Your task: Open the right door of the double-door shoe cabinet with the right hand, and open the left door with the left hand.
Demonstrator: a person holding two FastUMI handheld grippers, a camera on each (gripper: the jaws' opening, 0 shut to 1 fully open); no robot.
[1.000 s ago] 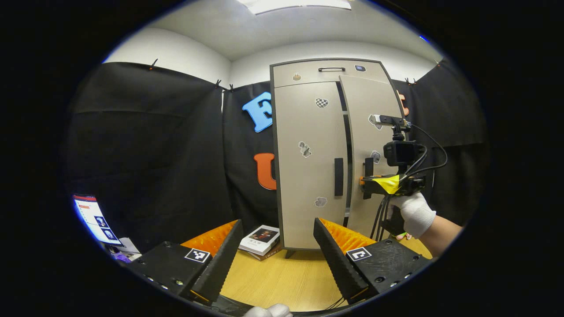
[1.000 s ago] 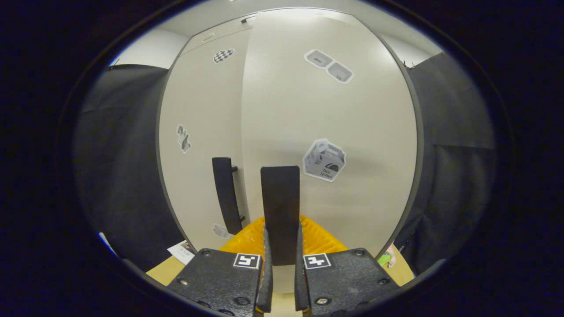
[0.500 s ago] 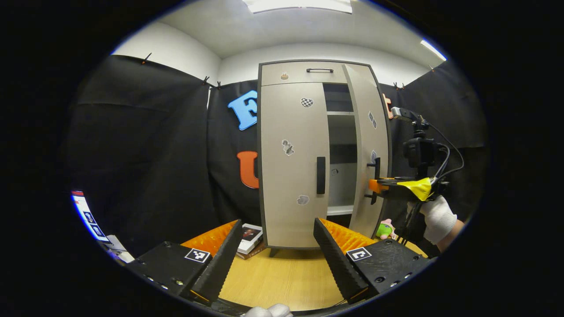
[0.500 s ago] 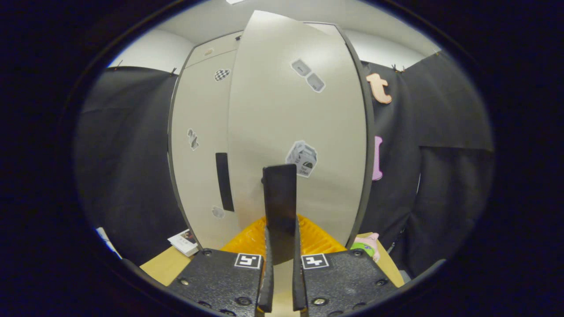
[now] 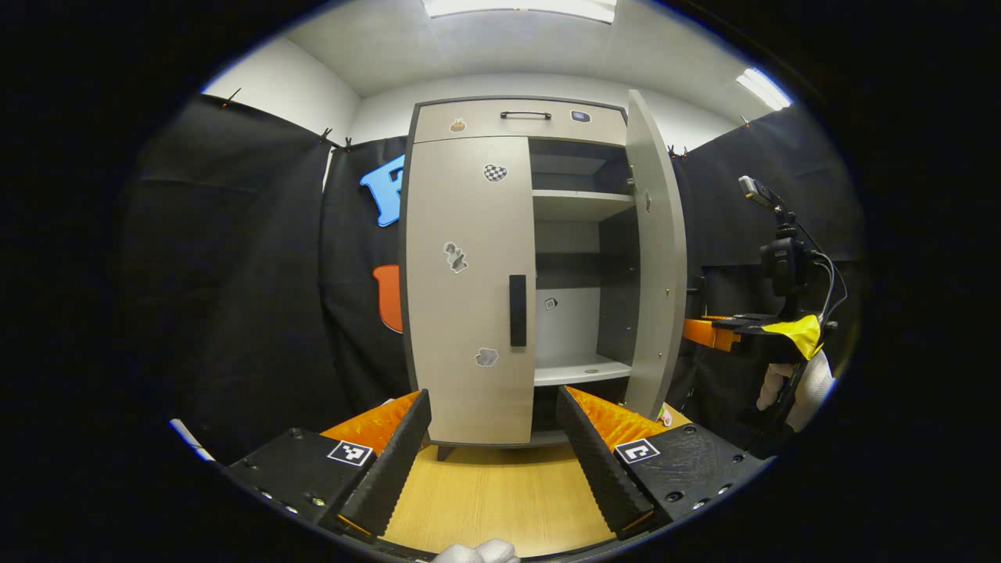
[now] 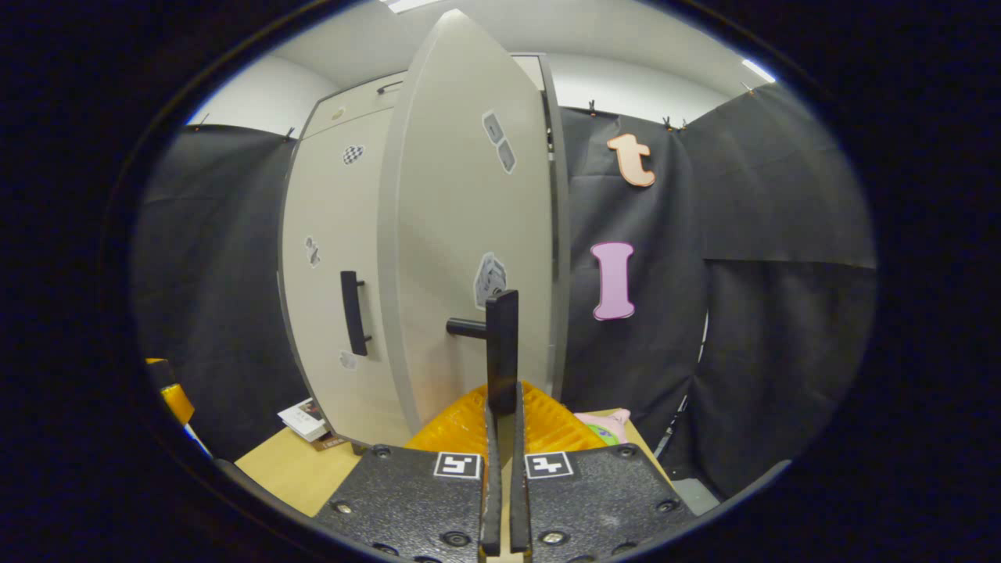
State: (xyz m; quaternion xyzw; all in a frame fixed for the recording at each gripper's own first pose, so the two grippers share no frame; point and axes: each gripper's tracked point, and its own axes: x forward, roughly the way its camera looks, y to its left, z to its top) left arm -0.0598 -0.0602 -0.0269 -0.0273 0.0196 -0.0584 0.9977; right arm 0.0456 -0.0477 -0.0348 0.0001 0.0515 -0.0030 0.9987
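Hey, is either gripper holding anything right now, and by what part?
The right gripper is shut on the right door's handle, gripping the lower part of the vertical bar. The left gripper is open and holds nothing.

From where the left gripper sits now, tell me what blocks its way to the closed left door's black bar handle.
Nothing visible does. The open left gripper faces the black bar handle on the closed grey left door, with bare wooden tabletop between. The swung-out right door stands off to the side.

Black cloth walls (image 5: 235, 258), white ceiling (image 5: 485, 47) with light panels, wooden floor (image 5: 493, 500)
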